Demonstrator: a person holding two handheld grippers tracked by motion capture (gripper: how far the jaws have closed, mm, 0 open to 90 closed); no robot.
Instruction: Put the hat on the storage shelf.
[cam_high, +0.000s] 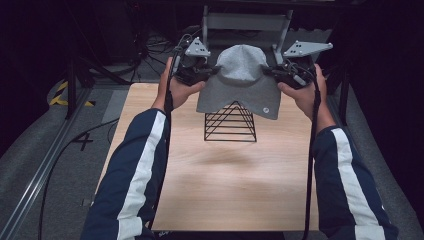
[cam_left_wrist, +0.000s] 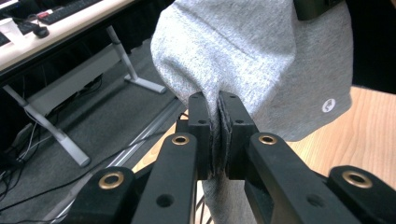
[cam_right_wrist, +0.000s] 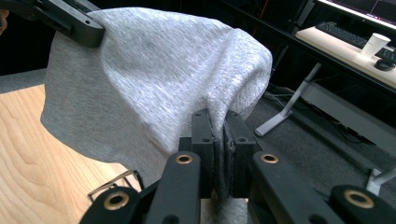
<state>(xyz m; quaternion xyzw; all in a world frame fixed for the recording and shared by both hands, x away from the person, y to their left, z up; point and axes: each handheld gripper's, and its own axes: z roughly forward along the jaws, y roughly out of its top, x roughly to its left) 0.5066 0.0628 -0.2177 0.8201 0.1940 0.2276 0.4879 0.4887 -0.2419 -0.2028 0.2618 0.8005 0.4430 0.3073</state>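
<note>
A grey knit hat (cam_high: 241, 80) hangs in the air above a black wire pyramid stand (cam_high: 230, 122) on the wooden table (cam_high: 225, 175). My left gripper (cam_high: 207, 74) is shut on the hat's left edge, and the cloth (cam_left_wrist: 252, 60) is pinched flat between its jaws (cam_left_wrist: 218, 126). My right gripper (cam_high: 277, 74) is shut on the hat's right edge; grey fabric (cam_right_wrist: 154, 74) is squeezed between its jaws (cam_right_wrist: 219, 140). The hat's lower rim with a small round white logo (cam_high: 265, 110) drapes over the stand's top.
The stand sits at the table's far middle. Beyond the table edge lie a grey floor, cables and a metal desk frame (cam_high: 245, 22). A desk with a keyboard and a paper cup (cam_right_wrist: 376, 45) is off to the side. A rail (cam_high: 45, 160) runs along the left.
</note>
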